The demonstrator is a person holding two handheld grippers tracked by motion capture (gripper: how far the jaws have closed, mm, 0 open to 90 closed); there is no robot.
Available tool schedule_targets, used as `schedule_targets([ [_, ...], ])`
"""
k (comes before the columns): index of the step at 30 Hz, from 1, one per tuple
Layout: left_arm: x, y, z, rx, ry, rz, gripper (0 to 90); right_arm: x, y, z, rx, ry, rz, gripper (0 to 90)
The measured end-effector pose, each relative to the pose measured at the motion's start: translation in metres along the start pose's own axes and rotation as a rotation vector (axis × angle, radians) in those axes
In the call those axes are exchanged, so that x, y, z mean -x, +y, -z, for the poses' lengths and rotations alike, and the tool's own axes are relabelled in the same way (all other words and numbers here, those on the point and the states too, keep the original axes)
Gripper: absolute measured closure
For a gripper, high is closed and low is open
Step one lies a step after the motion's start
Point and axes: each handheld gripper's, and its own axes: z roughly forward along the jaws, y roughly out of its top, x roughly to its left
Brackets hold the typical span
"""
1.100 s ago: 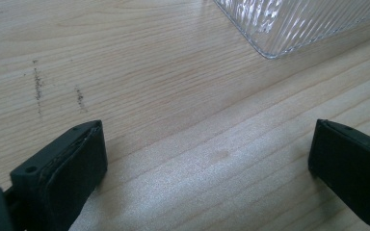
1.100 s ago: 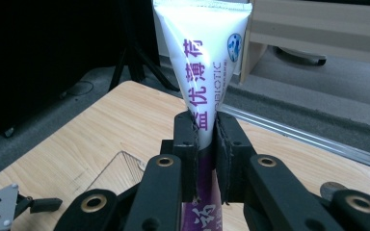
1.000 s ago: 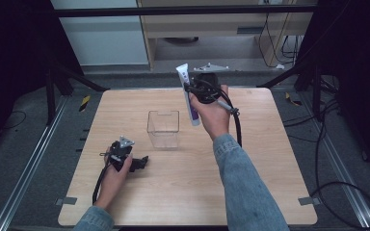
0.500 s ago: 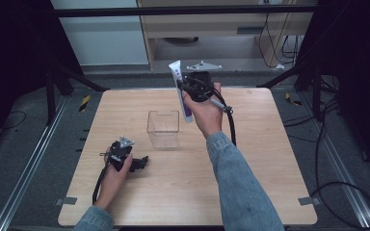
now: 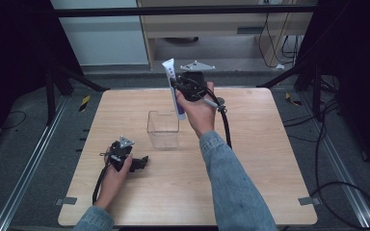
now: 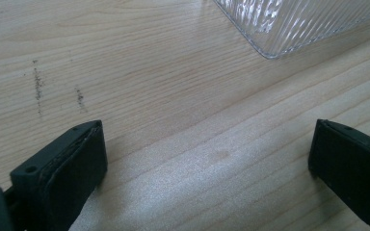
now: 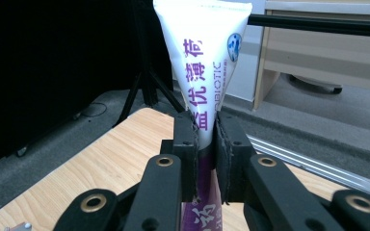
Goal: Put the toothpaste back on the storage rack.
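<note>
Left gripper [image 5: 142, 162] rests low on the bench [image 5: 270, 159], fingers [image 6: 62, 173] spread wide, nothing between them. Clear plastic box [image 5: 163, 130] sits just ahead of those fingers, apart from them. Right gripper [image 5: 177, 86] is raised over the bench's far side, fingers clamped on a white-and-purple tube [image 5: 174, 89], crimped end up, lower end hanging just above-right of the box.
</note>
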Motion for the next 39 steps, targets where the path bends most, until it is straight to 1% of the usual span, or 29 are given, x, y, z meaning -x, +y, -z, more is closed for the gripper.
schedule_targets([
  [4,0.0,0.0,0.0,0.0,0.0,0.0,0.0,-0.003,-0.001,-0.003,0.013,0.005,-0.006,80.3],
  [9,0.0,0.0,0.0,0.0,0.001,0.0,0.0,-0.011,-0.002,-0.007,0.031,0.012,0.003,80.2],
  [18,0.0,0.0,0.0,0.0,0.0,0.0,0.0,-0.019,-0.007,-0.013,0.045,0.025,0.006,80.2],
  [19,0.0,0.0,0.0,0.0,0.0,0.0,0.0,-0.02,-0.008,-0.013,0.047,0.027,-0.001,80.2],
  [24,0.0,0.0,0.0,0.0,0.001,0.0,0.0,-0.022,-0.013,-0.016,0.041,0.032,0.004,80.2],
  [25,0.0,0.0,0.0,0.0,0.0,0.0,0.0,-0.023,-0.016,-0.017,0.045,0.037,-0.002,80.2],
  [34,0.0,0.0,0.0,0.001,0.0,0.0,0.0,-0.026,-0.025,-0.021,0.039,0.04,-0.009,80.2],
  [37,0.0,0.0,0.0,0.0,0.0,0.0,0.0,-0.026,-0.027,-0.023,0.036,0.041,-0.007,80.1],
  [39,0.0,0.0,0.0,0.0,0.0,0.0,0.0,-0.029,-0.031,-0.027,0.026,0.046,0.003,80.1],
])
